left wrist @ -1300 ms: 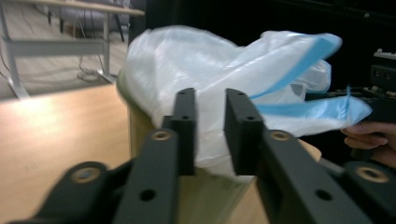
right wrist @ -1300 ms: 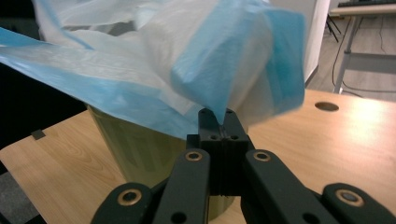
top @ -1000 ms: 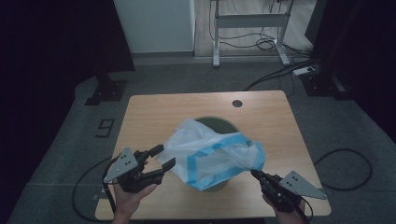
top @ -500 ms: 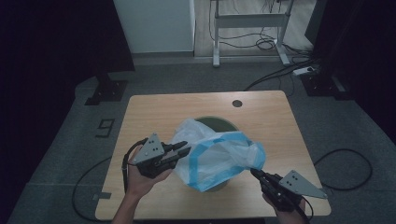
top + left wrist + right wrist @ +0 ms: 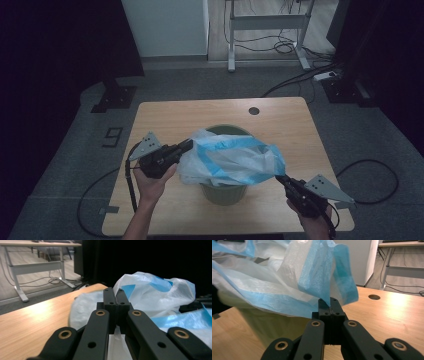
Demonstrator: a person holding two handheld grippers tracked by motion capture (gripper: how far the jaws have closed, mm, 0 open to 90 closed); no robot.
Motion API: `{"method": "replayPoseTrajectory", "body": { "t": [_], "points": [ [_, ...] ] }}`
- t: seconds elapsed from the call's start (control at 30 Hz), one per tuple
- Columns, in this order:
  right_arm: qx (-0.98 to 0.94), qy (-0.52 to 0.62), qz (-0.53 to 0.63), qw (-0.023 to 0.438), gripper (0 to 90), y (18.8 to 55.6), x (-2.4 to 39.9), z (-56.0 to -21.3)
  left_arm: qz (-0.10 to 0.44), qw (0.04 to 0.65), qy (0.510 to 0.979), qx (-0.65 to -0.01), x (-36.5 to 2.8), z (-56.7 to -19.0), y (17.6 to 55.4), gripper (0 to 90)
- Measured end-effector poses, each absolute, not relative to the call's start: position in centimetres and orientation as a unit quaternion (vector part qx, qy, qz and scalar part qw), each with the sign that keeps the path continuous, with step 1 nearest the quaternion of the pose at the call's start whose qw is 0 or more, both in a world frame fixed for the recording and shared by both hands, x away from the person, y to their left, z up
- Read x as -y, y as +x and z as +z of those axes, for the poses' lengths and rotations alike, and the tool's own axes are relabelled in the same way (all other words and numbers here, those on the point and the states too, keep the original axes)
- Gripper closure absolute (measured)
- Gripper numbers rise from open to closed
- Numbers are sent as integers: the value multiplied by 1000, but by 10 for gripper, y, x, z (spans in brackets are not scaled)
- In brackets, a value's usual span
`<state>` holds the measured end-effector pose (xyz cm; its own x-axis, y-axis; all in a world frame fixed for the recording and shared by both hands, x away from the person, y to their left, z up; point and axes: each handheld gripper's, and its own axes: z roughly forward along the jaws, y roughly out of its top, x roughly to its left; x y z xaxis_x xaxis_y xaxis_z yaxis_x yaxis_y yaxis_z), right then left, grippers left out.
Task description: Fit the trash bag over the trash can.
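left gripper (image 5: 186,146) has just closed on the near-left rim of the plastic bag (image 5: 235,159) (right gripper (image 5: 278,178) already pinches its other side), so it can now be spread over the green bin (image 5: 225,192) mid-table.

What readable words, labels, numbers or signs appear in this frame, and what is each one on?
"9": a large pale digit marked on the grey floor left of the table, seen in the high view.
No print can be made out on the bag, the green bin or either tool.
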<state>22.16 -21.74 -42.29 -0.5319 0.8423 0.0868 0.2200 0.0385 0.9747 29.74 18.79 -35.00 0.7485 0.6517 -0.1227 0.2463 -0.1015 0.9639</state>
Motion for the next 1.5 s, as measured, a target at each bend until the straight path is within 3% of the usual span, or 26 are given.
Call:
{"method": "replayPoseTrajectory", "body": {
  "t": [0.33,0.57,0.77,0.97,1.27,1.5],
  "points": [
    [-652,421,552,307,893,265,232,-394,172,625,682,-338,-190,-341,324,897],
    [-628,423,559,338,893,274,245,-364,179,642,671,-325,-197,-333,312,897],
    [-630,407,581,317,893,253,245,-371,158,658,665,-316,-212,-348,284,897],
    [-645,401,595,262,893,222,244,-401,124,664,665,-319,-230,-382,256,896],
    [-663,396,604,197,893,195,238,-430,79,673,656,-333,-249,-420,238,896],
    [-689,390,584,180,893,188,233,-446,58,663,666,-337,-254,-433,234,895]
  ]
}}
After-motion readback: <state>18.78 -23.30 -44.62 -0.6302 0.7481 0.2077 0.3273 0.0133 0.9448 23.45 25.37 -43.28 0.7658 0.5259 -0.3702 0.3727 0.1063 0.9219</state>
